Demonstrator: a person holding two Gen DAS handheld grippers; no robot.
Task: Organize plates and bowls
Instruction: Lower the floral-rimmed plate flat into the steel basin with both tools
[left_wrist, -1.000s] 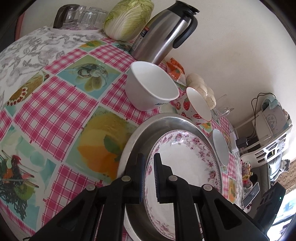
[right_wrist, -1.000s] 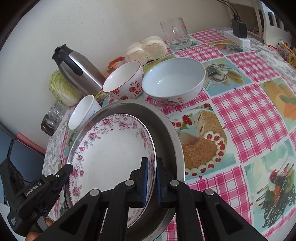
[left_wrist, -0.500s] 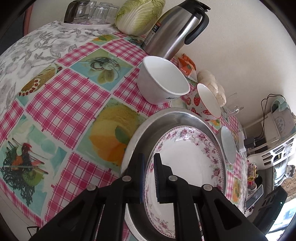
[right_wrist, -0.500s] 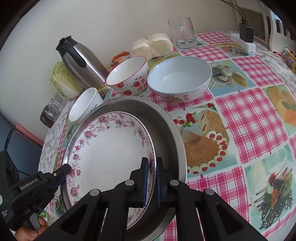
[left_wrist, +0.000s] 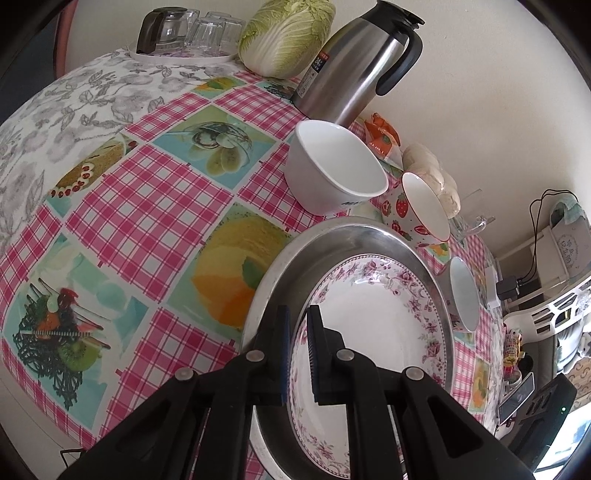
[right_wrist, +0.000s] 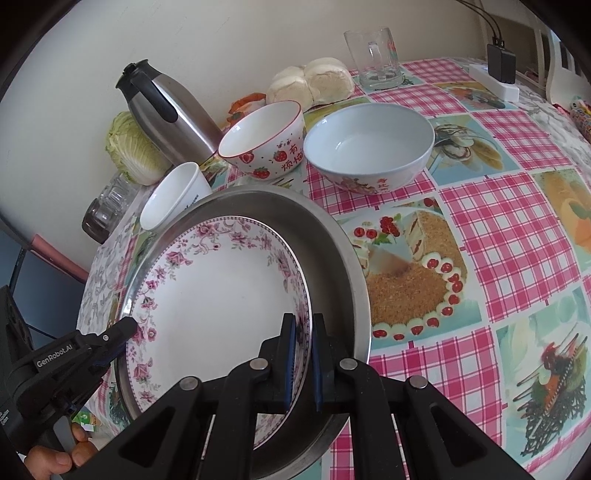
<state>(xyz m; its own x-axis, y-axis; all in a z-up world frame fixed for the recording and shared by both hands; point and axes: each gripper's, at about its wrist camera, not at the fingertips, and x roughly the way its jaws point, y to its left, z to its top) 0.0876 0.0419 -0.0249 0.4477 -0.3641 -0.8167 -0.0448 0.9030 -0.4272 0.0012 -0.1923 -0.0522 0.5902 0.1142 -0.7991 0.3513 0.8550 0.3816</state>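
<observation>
A white plate with a pink floral rim (left_wrist: 373, 332) (right_wrist: 218, 295) lies inside a large steel basin (left_wrist: 343, 240) (right_wrist: 332, 258) on the checked tablecloth. My left gripper (left_wrist: 298, 347) is shut on the plate's near rim, and it also shows at the left of the right wrist view (right_wrist: 122, 332). My right gripper (right_wrist: 303, 360) is shut on the plate's opposite rim. Behind the basin stand a plain white bowl (left_wrist: 332, 173) (right_wrist: 173, 195), a strawberry bowl (left_wrist: 421, 206) (right_wrist: 266, 140) and a wide pale bowl (right_wrist: 369, 144) (left_wrist: 463, 299).
A steel thermos jug (left_wrist: 354, 62) (right_wrist: 166, 110), a cabbage (left_wrist: 288, 33), glasses on a tray (left_wrist: 184, 33), steamed buns (right_wrist: 310, 83) and a glass mug (right_wrist: 376, 55) line the wall. A power strip (right_wrist: 495, 81) lies at the far right.
Both grippers stay clamped on the plate rim. The view has pulled back and up slightly, so the plate and basin sit lower in frame.
</observation>
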